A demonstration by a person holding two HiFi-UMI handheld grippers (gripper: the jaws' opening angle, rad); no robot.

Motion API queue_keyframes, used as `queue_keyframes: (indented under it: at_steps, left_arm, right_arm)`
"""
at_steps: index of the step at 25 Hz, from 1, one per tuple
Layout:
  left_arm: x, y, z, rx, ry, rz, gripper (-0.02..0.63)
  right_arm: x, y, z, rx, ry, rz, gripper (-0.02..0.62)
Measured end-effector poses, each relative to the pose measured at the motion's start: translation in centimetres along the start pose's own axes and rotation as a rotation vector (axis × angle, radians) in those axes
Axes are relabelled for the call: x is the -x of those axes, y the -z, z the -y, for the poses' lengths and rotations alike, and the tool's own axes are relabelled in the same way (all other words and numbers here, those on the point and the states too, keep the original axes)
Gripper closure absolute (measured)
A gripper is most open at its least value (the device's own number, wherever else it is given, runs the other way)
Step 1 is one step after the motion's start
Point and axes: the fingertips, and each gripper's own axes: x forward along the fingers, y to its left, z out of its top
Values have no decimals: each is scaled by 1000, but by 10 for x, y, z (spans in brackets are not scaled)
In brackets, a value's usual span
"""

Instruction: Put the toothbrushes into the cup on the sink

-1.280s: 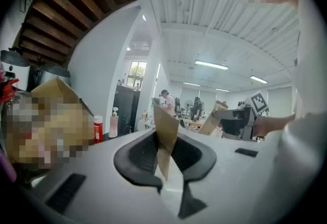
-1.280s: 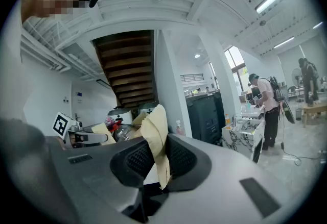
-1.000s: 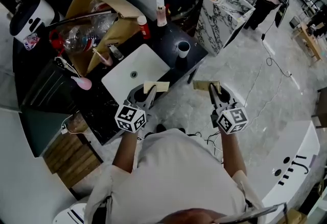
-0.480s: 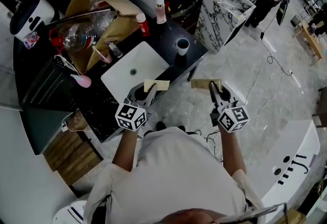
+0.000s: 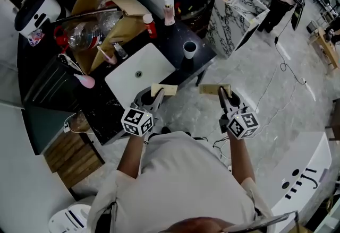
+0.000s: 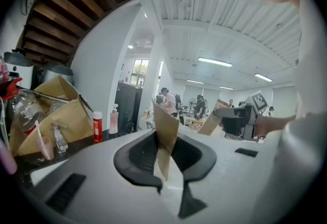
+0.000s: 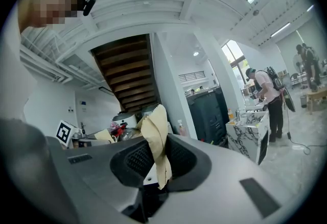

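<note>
Progress close to nothing, judging from the head view. No brush seen standing in the cup (image 5: 189, 49), at about 2 o'clock from the white sink basin (image 5: 154, 62) on the dark counter (image 5: 170, 35). Left to do, as it seems: everything, that is freeing the jaws, reaching to the counter, picking up each toothbrush, dropping it in the cup.

Not ready for that at this moment. In the left gripper (image 5: 155, 97): a flat cardboard piece (image 6: 164, 136), pinched edge-on between pads closed to a narrow gap. In the right gripper (image 5: 223, 96): a crumpled strip of brown paper (image 7: 156, 141), clamped the same way and hanging down between the pads. Both held in the air, at about 5 and 4 o'clock from the basin, the right one over the pale floor (image 5: 255, 67).

Only one likely brush made out with some confidence: a thin pink toothbrush (image 5: 104, 57) at 10 o'clock from the basin, leaning on the brown paper bag (image 5: 114, 25). Long axis steep in the left gripper view, upper end tipped toward 11 o'clock. Bristle end up or down: too small to tell. Other brushes not made out for sure among the clutter there.
</note>
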Motion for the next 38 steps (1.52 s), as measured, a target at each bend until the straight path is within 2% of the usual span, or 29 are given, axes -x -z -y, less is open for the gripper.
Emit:
queue_keyframes:
  at_steps: [13, 21, 30, 38]
  left_arm:
    - [-11, 16, 22, 21, -73, -1, 540]
    - [-29, 16, 23, 27, -68, -5, 540]
    - [-67, 6, -4, 0, -46, -13, 540]
    - [-109, -2, -49, 28, -1, -19, 540]
  right_arm:
    - [10, 15, 33, -27, -49, -35, 528]
    - [5, 17, 49, -36, -36, -41, 528]
    - [-23, 19, 74, -47, 10, -53, 528]
    - [-77, 14, 80, -34, 29, -78, 528]
